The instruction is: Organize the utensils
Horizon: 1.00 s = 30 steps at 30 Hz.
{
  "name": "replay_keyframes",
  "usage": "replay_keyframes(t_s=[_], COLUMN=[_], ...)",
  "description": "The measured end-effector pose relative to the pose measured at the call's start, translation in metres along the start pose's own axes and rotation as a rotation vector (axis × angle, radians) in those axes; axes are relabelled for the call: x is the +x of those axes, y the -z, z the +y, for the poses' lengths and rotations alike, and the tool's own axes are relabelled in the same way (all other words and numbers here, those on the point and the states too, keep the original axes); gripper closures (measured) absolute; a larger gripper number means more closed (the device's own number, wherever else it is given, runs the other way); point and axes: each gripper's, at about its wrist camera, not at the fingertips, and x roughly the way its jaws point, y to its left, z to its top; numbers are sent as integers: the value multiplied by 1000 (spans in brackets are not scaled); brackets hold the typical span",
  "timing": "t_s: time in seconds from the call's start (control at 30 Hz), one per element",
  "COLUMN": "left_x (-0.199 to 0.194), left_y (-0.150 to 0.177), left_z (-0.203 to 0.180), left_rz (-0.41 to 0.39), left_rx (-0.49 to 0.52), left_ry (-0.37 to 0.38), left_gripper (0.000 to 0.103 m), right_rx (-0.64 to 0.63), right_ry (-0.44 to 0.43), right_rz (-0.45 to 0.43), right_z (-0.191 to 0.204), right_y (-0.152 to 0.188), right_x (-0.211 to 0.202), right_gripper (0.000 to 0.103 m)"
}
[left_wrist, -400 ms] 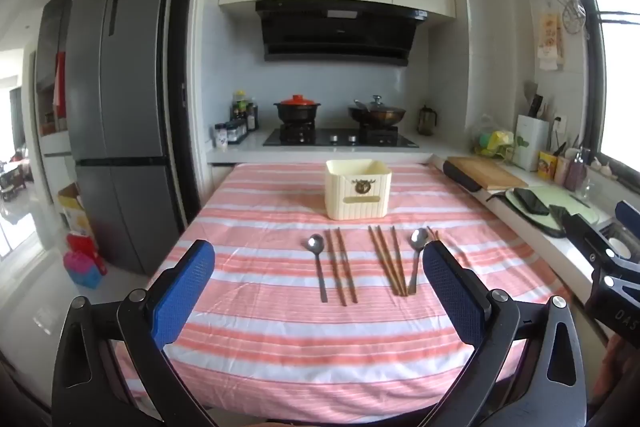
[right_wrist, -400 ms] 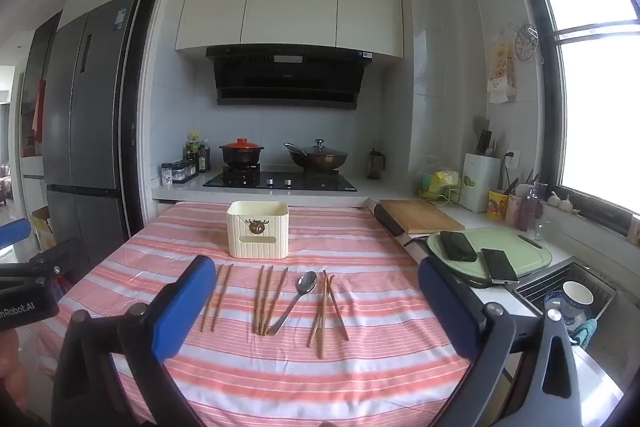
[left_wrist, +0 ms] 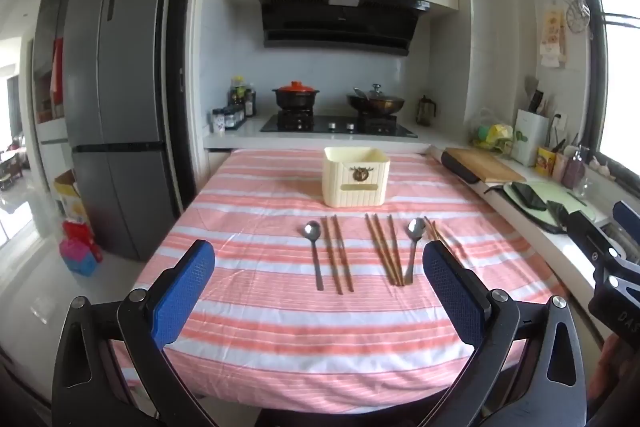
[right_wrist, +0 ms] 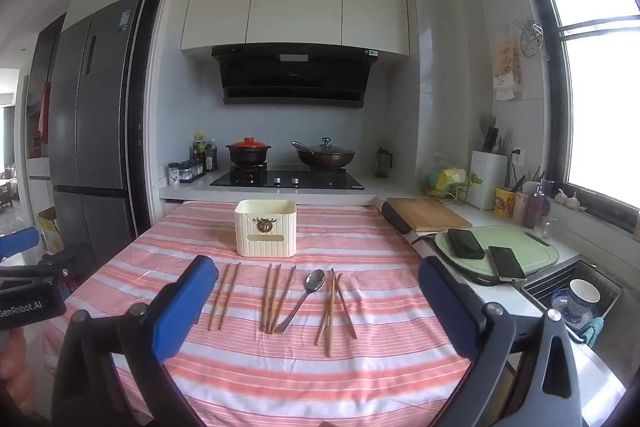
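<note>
A cream utensil box (left_wrist: pixel 356 177) (right_wrist: pixel 266 227) stands upright at the far middle of the pink striped table (left_wrist: pixel 280 339). In front of it lie two metal spoons (left_wrist: pixel 314 251) (left_wrist: pixel 413 247) (right_wrist: pixel 305 297) and several brown chopsticks (left_wrist: pixel 338 253) (left_wrist: pixel 384 251) (right_wrist: pixel 276 297) (right_wrist: pixel 332 307) in loose groups. My left gripper (left_wrist: pixel 320 291) is open and empty, above the table's near edge. My right gripper (right_wrist: pixel 318 301) is open and empty, to the right of the left one. Each gripper shows at the other view's edge (left_wrist: pixel 608 255) (right_wrist: pixel 28 283).
A counter runs along the table's right side with a wooden board (right_wrist: pixel 426 213), a green board (right_wrist: pixel 532 251) holding two phones (right_wrist: pixel 466 243), and a sink (right_wrist: pixel 576 291) with a cup. The stove (right_wrist: pixel 288 179) with pots stands behind the table. A grey fridge (left_wrist: pixel 116 99) stands left.
</note>
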Motion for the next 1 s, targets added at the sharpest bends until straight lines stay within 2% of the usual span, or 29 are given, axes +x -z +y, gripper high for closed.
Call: replay_keyframes(t_s=[0.23, 0.5, 1.0], left_x=[1, 4, -16], left_y=[0, 2, 0], left_z=[5, 7, 10], left_rz=[-22, 6, -45], left_rx=[-7, -19, -33], left_ry=[-23, 7, -17], left_gripper=[0, 0, 0], right_rx=[21, 10, 4], right_ry=[-27, -24, -34], right_rz=[-18, 4, -52], right_z=[0, 1, 1], right_y=[-6, -5, -12], right_x=[4, 6, -6], right_gripper=[0, 0, 0])
